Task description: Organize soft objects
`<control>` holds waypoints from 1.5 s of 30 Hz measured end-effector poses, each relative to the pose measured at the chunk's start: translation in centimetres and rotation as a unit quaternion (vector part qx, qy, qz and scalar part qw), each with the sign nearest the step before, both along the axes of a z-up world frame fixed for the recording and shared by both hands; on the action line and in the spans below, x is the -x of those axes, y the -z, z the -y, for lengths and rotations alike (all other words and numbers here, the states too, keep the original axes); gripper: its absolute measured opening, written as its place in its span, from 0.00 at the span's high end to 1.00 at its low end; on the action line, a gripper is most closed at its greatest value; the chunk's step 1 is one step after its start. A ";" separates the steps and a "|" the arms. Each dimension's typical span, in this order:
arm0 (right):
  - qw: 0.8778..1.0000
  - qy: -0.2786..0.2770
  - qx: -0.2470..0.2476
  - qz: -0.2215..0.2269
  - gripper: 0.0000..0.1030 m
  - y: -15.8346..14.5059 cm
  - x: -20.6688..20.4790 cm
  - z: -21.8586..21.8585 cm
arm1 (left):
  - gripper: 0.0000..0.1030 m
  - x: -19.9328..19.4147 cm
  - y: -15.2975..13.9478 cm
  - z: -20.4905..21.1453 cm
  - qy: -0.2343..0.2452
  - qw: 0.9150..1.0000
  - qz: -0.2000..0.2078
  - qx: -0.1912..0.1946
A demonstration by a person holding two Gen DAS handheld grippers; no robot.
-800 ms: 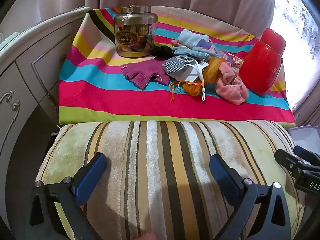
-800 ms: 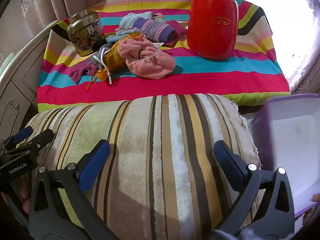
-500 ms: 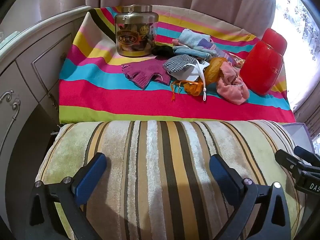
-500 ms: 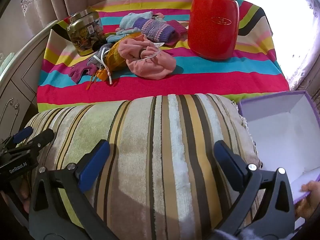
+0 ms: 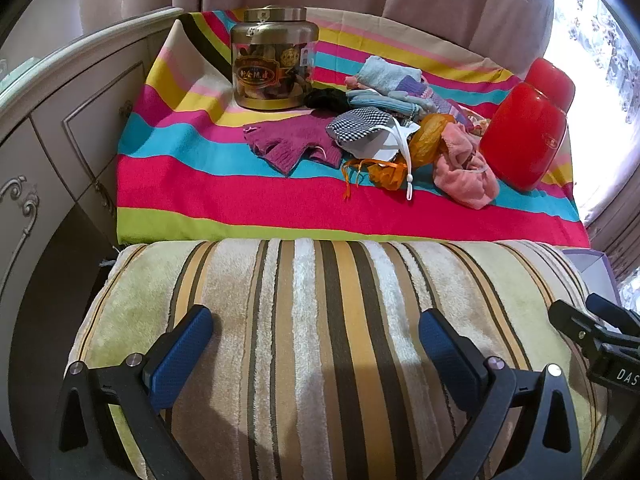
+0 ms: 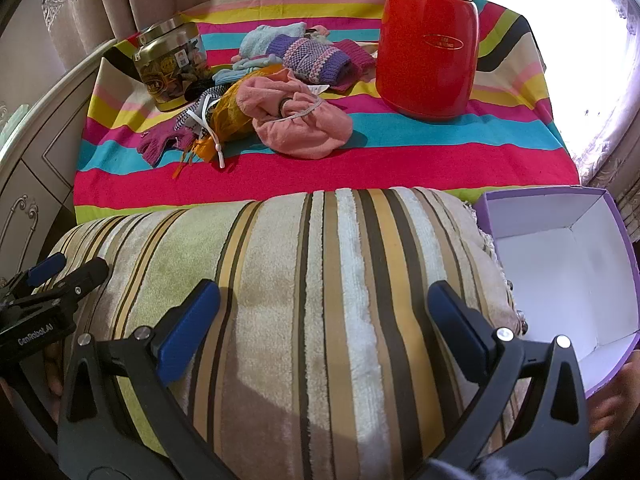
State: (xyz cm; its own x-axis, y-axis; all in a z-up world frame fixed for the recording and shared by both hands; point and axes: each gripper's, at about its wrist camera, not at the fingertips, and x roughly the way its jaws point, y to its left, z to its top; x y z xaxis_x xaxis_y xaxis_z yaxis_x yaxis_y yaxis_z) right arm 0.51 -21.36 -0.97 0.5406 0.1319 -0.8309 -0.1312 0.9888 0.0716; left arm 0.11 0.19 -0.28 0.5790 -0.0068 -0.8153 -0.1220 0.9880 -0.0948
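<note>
Between me and the striped cloth [image 6: 280, 184] bulges the striped cushion [image 6: 320, 280], which I must pass over. On the cloth, the near red band before the heap of soft things [image 6: 280, 104] lies bare. Behind that heap on its left stands the jar [image 6: 170, 66], on its right the red flask [image 6: 428, 40]. Right of the cushion, the purple box [image 6: 560, 272] gapes open.

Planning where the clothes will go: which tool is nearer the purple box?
Right. The right tool hangs open over the striped cushion, directly beside the purple box. The left tool hangs open farther along the cushion, away from the box.
</note>
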 end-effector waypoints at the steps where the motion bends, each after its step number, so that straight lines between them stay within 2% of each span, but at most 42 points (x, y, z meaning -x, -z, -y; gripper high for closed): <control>1: 1.000 0.000 0.000 0.000 0.00 0.0 0.0 0.0 | 0.00 0.0 0.0 0.1 0.000 1.000 0.000 -0.001; 45: 1.000 0.002 -0.003 0.008 0.00 0.0 0.2 0.1 | 0.00 -0.2 0.2 0.4 -0.003 1.000 0.009 -0.012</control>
